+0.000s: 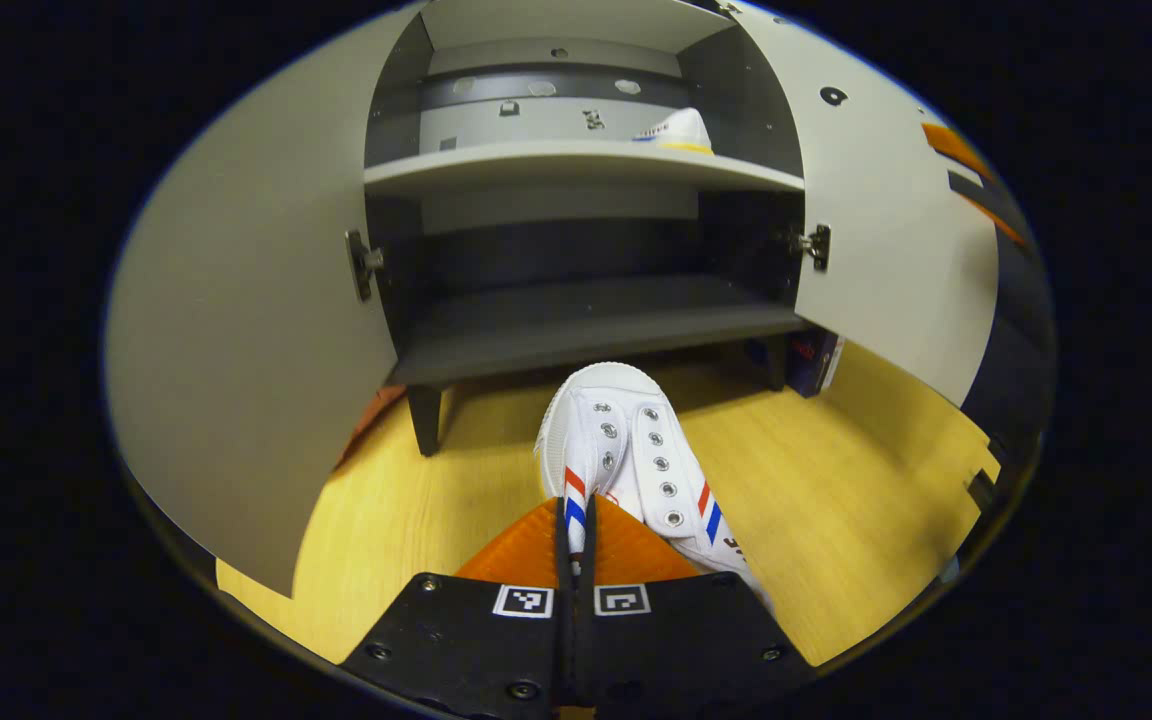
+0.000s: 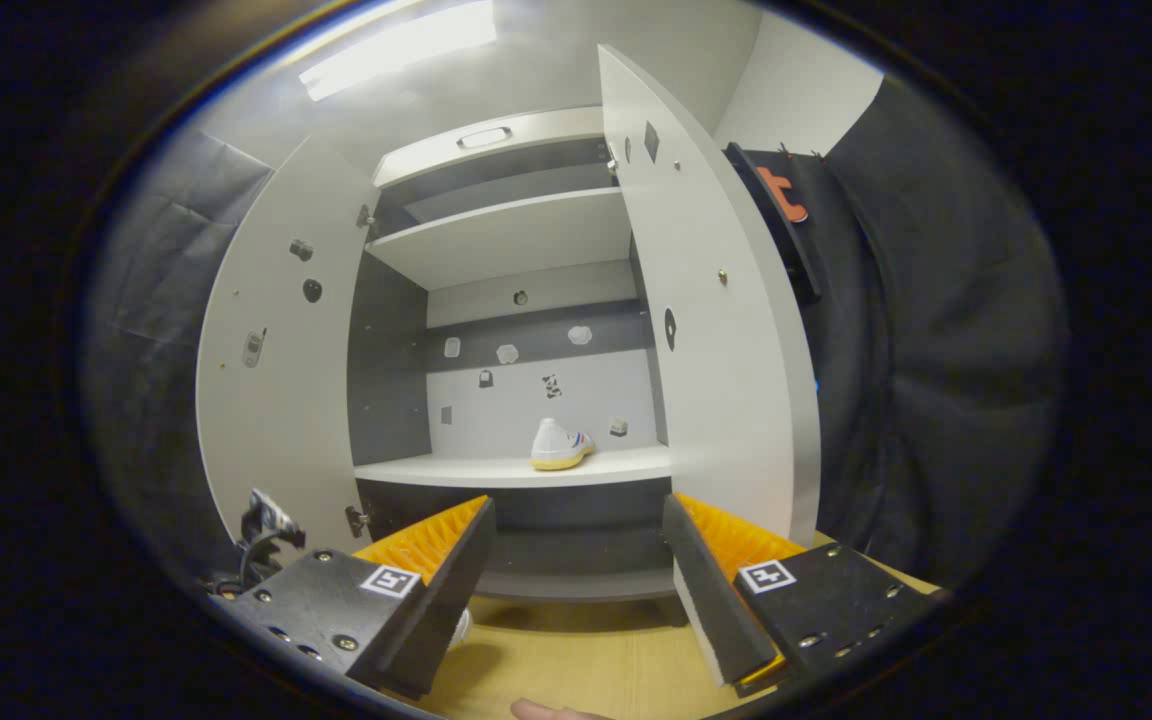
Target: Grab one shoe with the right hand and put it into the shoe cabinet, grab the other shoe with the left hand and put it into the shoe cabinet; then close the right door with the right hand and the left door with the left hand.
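Shoe (image 1: 626, 450) lies on the wooden floor (image 1: 836, 500) in the left gripper view, toe pointing at the shoe cabinet (image 1: 576, 160), just in front of its bottom shelf (image 1: 576, 330). It is white with metal eyelets and red and blue stripes on each side. The left tool (image 1: 574, 540) has its two fingers drawn together over the heel end of this shoe, with barely a slit between them; it grips the shoe's rear edge. The other shoe (image 2: 558, 445) stands on the cabinet's middle shelf (image 2: 436, 470), toward the right side, near the back panel. In the right gripper view the right tool (image 2: 576, 570) is spread wide, nothing between its fingers, aimed at the cabinet's interior below that shelf. Both doors stand open: the left door (image 2: 276, 400) swung out to the left, the right door (image 2: 716, 350) swung out to the right, each with a hinge visible on its inner face. A fingertip (image 2: 546, 711) shows at the bottom edge of the right gripper view.
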`<move>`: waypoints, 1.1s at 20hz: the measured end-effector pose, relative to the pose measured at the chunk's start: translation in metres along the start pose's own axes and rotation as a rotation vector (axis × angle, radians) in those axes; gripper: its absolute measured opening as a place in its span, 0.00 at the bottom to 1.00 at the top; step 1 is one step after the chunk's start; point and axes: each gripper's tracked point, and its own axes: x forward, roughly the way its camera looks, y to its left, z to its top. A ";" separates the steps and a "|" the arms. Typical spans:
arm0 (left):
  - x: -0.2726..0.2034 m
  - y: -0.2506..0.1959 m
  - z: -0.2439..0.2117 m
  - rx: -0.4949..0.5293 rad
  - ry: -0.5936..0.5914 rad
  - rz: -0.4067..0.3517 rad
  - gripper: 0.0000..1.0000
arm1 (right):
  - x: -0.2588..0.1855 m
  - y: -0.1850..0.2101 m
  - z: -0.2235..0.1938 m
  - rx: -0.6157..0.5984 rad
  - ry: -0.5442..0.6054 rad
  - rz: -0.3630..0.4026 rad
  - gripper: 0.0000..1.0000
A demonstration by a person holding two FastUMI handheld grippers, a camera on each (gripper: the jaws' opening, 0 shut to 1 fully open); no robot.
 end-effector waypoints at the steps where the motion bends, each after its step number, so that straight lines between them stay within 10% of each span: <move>1: 0.000 0.001 0.019 -0.006 -0.038 0.006 0.01 | 0.000 -0.001 0.001 -0.003 -0.002 0.005 0.98; 13: -0.020 0.033 0.222 -0.067 -0.316 0.131 0.00 | 0.012 0.026 0.001 -0.069 -0.010 0.132 1.00; 22: 0.010 0.024 0.359 -0.136 -0.412 0.068 0.01 | 0.009 0.030 0.008 -0.055 -0.017 0.169 1.00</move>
